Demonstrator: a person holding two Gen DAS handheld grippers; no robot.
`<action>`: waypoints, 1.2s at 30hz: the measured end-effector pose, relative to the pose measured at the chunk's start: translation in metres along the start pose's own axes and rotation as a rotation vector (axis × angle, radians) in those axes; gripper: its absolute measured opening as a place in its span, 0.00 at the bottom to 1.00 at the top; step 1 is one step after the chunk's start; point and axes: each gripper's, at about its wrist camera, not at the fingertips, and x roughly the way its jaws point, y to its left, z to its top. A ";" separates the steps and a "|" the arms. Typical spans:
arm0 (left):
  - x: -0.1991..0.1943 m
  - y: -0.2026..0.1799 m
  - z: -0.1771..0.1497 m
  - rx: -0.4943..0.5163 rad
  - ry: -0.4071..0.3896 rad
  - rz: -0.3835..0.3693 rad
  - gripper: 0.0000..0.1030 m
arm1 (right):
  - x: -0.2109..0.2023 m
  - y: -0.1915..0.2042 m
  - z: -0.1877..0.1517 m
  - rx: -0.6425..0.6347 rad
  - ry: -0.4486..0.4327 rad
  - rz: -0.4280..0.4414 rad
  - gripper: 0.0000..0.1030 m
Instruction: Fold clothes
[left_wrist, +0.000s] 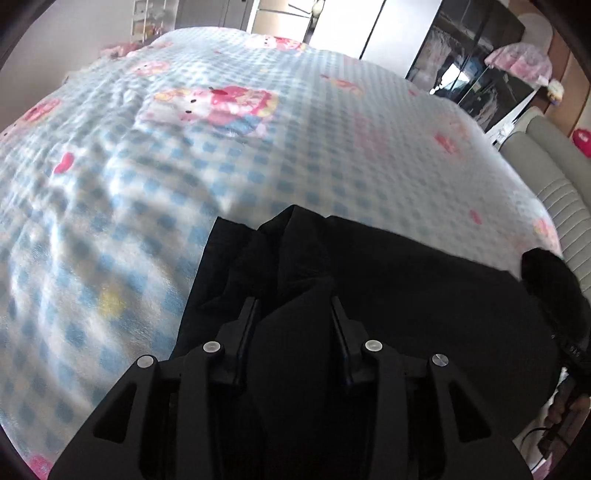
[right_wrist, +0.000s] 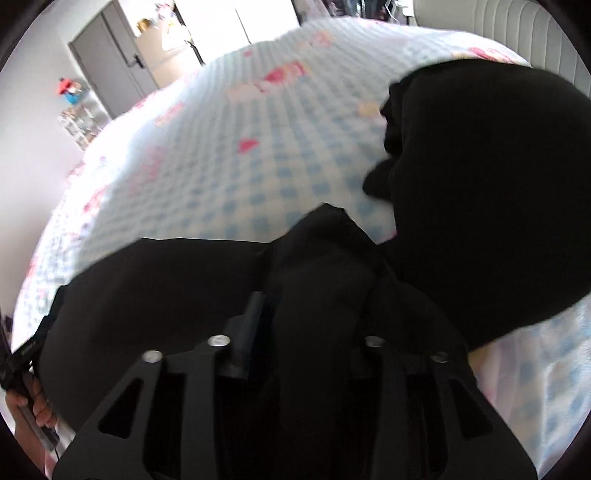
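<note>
**Black Cloth Held Up by Two Claws Over the Bed**

A black piece of clothing (left_wrist: 388, 280) is seen at the near edge of the bed (left_wrist: 258, 155). Part of it lies flat on the bed, and part is bunched up. A fold of the cloth sits between the fingers of the left claw (left_wrist: 293, 302), which are half spread. It cannot be told if the cloth is truly pinched. The same is seen at the right claw (right_wrist: 314, 302): a thick fold fills the gap, but a firm pinch cannot be told.

The cloth could be dropped if the fingers are too loose, because the fold is thick and soft. A crooked fold could be made if one claw is moved further than the other.

The bed is covered with a blue and white checked blanket (left_wrist: 110, 229) with pink cartoon pictures. The blanket is wrinkled. A grey door (right_wrist: 107, 66) and a dark wardrobe (left_wrist: 476, 66) can be seen in the room.
</note>
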 end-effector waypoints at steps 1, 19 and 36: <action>-0.015 0.005 -0.002 0.003 -0.023 -0.008 0.42 | -0.013 -0.003 -0.001 0.024 -0.006 0.021 0.47; -0.059 -0.023 -0.079 0.080 -0.092 0.141 0.45 | -0.053 -0.038 -0.079 0.045 0.052 -0.081 0.45; -0.041 0.068 -0.094 -0.431 0.017 -0.275 0.64 | 0.004 -0.067 -0.063 0.408 0.137 0.290 0.66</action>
